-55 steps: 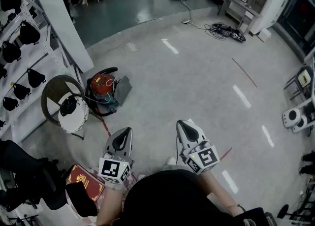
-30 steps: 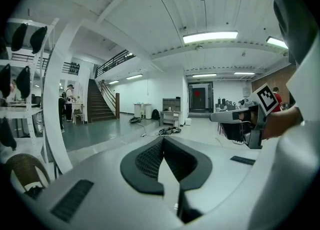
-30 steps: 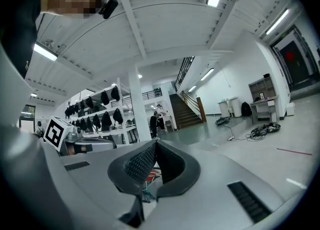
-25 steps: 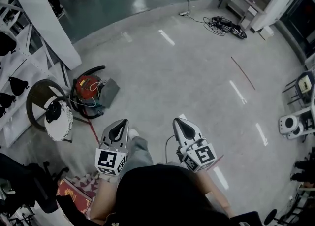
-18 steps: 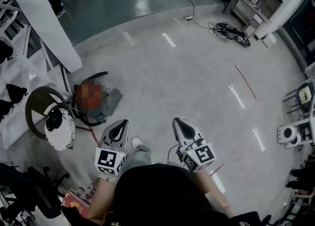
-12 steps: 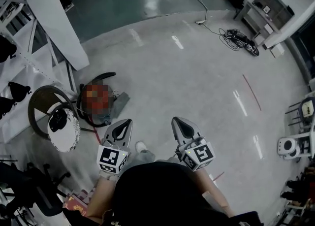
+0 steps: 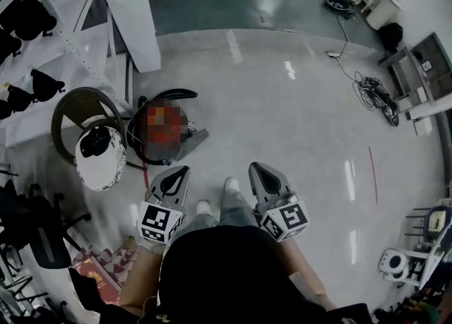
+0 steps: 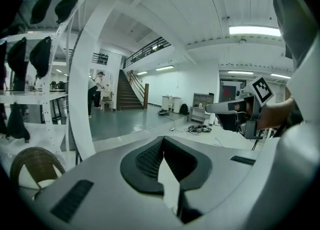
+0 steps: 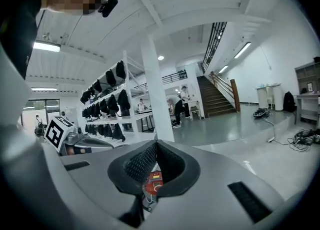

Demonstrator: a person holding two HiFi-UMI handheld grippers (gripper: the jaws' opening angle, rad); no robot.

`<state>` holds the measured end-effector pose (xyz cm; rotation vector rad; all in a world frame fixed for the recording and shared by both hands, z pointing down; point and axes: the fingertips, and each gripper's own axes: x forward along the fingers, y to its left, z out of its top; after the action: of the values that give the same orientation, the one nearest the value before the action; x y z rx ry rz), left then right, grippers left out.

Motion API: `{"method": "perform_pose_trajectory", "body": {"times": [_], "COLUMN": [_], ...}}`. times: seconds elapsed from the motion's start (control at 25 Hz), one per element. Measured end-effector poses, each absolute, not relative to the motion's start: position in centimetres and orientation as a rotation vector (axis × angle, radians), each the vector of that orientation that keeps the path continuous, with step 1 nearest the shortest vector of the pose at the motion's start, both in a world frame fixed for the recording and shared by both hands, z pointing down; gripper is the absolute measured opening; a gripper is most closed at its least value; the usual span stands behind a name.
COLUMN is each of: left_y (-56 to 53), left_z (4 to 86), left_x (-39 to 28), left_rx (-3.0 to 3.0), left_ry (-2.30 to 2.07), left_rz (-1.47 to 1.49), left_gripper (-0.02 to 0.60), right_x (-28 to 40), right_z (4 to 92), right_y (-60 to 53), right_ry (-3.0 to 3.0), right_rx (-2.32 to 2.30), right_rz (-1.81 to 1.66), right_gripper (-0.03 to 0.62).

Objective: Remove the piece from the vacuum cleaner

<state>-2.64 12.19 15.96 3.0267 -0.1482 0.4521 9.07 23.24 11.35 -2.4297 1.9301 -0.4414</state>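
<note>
The red vacuum cleaner (image 7: 164, 126) lies on the grey floor ahead and a little left, partly under a mosaic patch. A black hose (image 7: 159, 97) loops round it, and a grey flat piece (image 7: 195, 136) rests against its right side. My left gripper (image 7: 182, 170) is shut and empty, short of the vacuum and apart from it. My right gripper (image 7: 256, 167) is level with it, also shut and empty. In the right gripper view the red vacuum (image 9: 153, 184) shows through the gap under the closed jaws (image 9: 156, 145). The left gripper view (image 8: 162, 141) shows only floor there.
A wicker chair (image 7: 78, 107) bearing a white round thing stands left of the vacuum. A white column (image 7: 131, 12) and shelving with black items (image 7: 28, 19) rise behind. My shoes (image 7: 230, 186) show between the grippers. Cables (image 7: 374, 93) lie far right, a black office chair (image 7: 35, 231) at near left.
I have walked and turned toward the vacuum: it now lies nearer and more directly ahead of both grippers. Both grippers stayed shut and side by side.
</note>
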Motion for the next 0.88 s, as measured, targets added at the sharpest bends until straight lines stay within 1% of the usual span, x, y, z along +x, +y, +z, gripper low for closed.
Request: {"method": "perform_pose_trajectory", "body": {"times": [0.44, 0.68, 0.88], "left_y": [3.3, 1.2, 0.2], "left_z": [18.8, 21.4, 23.3], "left_x": [-1.4, -0.9, -0.1], "left_rx": [2.903, 2.798, 2.742], "left_ry": [-0.579, -0.764, -0.826], "left_rz": [0.551, 0.638, 0.681], "left_gripper": [0.019, 0.020, 0.021], "right_x": [12.9, 13.5, 13.1], "right_z": [14.8, 17.8, 21.2], "right_y": [9.8, 5.8, 3.8], "right_ry": [2.406, 2.648, 2.912], "right_rx": [-2.087, -1.895, -1.752], "right_rz": [-0.555, -0.629, -0.609], "right_gripper": [0.028, 0.028, 0.028]}}
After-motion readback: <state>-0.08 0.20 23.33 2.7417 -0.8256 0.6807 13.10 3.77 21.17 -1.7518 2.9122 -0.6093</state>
